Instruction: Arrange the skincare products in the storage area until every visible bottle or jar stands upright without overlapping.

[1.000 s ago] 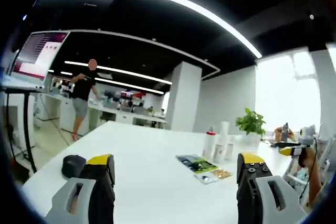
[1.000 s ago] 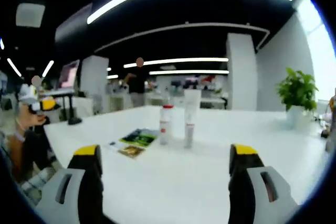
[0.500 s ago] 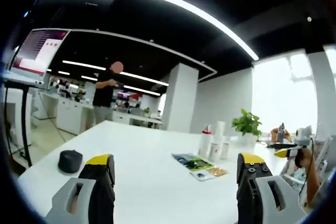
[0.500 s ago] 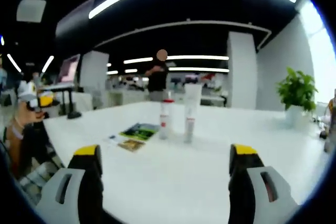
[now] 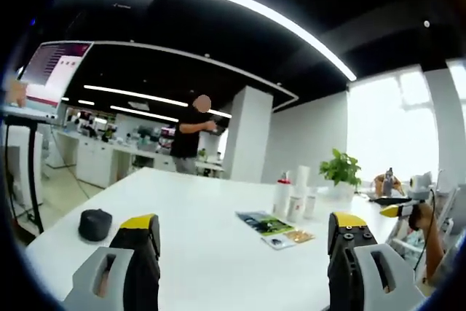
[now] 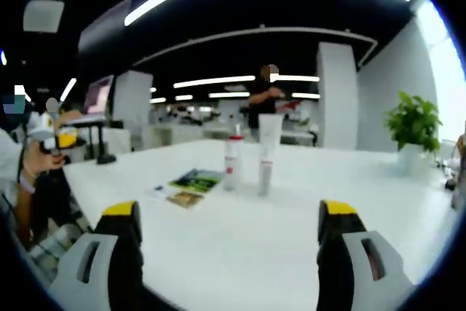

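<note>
Standing upright, bottle (image 6: 233,163) and tube (image 6: 266,154) well beyond open right tool (image 6: 228,232).

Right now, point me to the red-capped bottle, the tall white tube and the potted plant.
red-capped bottle (image 6: 232,166): right gripper view, mid-body below the cap.
tall white tube (image 6: 267,152): right gripper view, on its upper white body.
potted plant (image 6: 413,123): right gripper view, on the green leaves.

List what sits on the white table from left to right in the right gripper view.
Flat packets → red-capped bottle → tall white tube → potted plant.
</note>
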The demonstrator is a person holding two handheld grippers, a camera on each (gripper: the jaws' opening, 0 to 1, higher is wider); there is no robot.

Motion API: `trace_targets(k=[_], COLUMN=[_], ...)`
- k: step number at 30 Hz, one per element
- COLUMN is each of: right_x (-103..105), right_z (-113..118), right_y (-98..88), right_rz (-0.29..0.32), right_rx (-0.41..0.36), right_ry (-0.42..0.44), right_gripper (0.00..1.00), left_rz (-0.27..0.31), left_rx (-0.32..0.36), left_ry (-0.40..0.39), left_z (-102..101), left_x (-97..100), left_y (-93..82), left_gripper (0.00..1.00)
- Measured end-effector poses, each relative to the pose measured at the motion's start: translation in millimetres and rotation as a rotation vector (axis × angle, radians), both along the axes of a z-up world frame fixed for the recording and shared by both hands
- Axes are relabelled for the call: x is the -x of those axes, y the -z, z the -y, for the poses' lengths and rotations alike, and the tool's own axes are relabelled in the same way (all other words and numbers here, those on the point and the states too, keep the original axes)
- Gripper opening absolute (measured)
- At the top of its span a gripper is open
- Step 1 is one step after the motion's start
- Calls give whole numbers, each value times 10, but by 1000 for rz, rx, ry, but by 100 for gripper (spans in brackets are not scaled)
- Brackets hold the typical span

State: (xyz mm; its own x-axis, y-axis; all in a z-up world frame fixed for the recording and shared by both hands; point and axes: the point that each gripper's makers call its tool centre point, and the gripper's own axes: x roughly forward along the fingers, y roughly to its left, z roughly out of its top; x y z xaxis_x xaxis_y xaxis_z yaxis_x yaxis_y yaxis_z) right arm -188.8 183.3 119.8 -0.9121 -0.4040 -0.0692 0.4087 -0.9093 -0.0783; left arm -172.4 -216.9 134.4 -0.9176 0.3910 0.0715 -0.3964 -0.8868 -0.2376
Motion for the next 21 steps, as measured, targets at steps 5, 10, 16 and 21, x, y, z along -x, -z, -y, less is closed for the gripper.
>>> trace_targets(k=[5,10,16,21], right_x=[4,11,22,16], right_z=[-21,-26,-29,-21], right_y=[12,22,36,34], right_rz=[3,6,13,12], right_rx=[1,1,7,7], right_ry=[2,0,-6,-8], right_gripper=[100,100,100,100], left_rz=[0,2,11,15], left_rx=[1,7,16,18], left_ry=[3,8,12,17], left_z=[-21,-48,-65,-76], left_x=[3,15,25,31], left_y=[0,-1,14,22], left_gripper=[99,99,98,98])
